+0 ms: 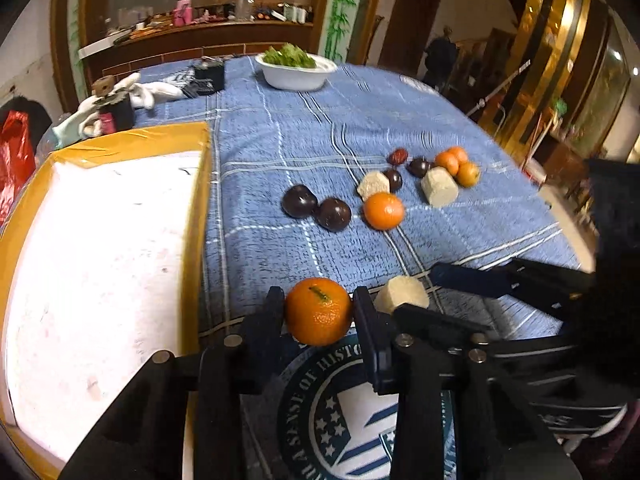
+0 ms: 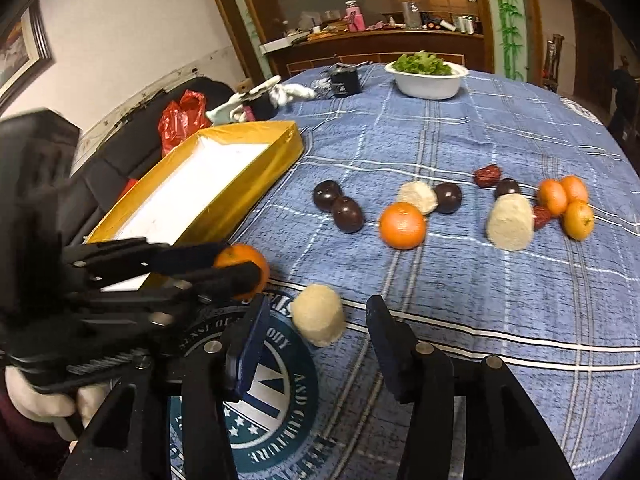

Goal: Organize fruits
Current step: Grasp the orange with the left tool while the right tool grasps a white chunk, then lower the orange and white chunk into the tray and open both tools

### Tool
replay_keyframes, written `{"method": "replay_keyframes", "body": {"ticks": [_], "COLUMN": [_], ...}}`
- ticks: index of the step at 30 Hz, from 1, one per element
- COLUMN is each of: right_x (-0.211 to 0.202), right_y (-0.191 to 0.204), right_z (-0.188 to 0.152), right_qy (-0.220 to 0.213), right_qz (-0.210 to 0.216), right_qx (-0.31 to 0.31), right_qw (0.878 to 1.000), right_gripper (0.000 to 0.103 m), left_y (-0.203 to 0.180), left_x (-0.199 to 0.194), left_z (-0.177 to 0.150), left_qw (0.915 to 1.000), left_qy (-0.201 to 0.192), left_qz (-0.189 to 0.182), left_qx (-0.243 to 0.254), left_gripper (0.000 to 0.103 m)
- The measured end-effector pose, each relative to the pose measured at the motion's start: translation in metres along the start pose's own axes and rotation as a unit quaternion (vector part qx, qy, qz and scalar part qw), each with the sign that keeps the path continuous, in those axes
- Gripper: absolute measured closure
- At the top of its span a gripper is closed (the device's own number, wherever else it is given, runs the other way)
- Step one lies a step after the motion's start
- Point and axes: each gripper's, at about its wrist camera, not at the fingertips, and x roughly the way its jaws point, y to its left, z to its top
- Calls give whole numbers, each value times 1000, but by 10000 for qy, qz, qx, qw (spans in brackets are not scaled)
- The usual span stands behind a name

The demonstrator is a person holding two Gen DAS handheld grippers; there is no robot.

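Note:
My left gripper [image 1: 318, 310] is shut on an orange [image 1: 318, 311] and holds it just above the blue cloth, next to the yellow box [image 1: 202, 200]; it also shows in the right wrist view [image 2: 236, 266] with the orange [image 2: 250, 258]. My right gripper [image 2: 316, 332] is open, its fingers either side of a pale root chunk [image 2: 319, 320] that lies on the cloth. That chunk [image 1: 402, 294] sits right of the held orange. More fruit lies farther out: another orange [image 2: 402, 225], two dark plums [image 2: 340, 205], two more pale chunks, small oranges [image 2: 566, 204] and red dates.
The yellow box with a white inside [image 2: 192, 204] stands at the table's left edge. A white bowl of greens [image 2: 426, 76] stands at the far side. White gloves [image 1: 136, 94] and small dark boxes [image 1: 208, 76] lie at the far left. The round table's edge curves at the right.

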Motion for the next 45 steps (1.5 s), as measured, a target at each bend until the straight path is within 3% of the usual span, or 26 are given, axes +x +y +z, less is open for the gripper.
{"method": "replay_keyframes", "body": {"ticks": [3, 4, 5, 6, 11, 18, 23, 30, 34, 42, 45], "right_x": [9, 11, 13, 15, 12, -31, -44, -13, 13, 75, 83], "right_y": [5, 6, 8, 9, 15, 38, 77, 143, 165, 184, 193], "right_z": [1, 0, 0, 0, 1, 11, 33, 55, 53, 35, 32], "right_qy": [128, 147, 149, 174, 91, -368, -488, -125, 59, 748, 802], "right_qz": [-157, -193, -224, -260, -360, -511, -135, 991, 1139, 1336, 1324], "right_qx": [-96, -104, -89, -80, -24, -90, -299, -457, -613, -522, -625], "right_qw": [9997, 9997, 9996, 9995, 9993, 9980, 9983, 9940, 9916, 9868, 9860], "right_gripper": [49, 53, 68, 71, 71, 71, 71, 70, 70, 69, 69], "left_y": [8, 11, 12, 13, 20, 49, 90, 145, 165, 194, 198], "left_x": [-14, -19, -22, -27, -51, -83, -102, -112, -108, -94, -95], "left_z": [2, 2, 3, 4, 2, -6, -18, -36, -48, -55, -56], "left_qw": [9996, 9993, 9991, 9986, 9964, 9926, 9880, 9794, 9765, 9732, 9724], "left_qy": [-164, -246, -297, -375, -720, -1102, -1320, -1285, -1129, -842, -819], "left_qz": [-167, -198, -221, -258, -317, -148, 174, 801, 996, 1026, 944], "left_qx": [-160, -204, -225, -252, -323, -495, -789, -1334, -1540, -1880, -1968], "left_gripper": [69, 69, 69, 69, 69, 69, 69, 69, 68, 68, 60]}}
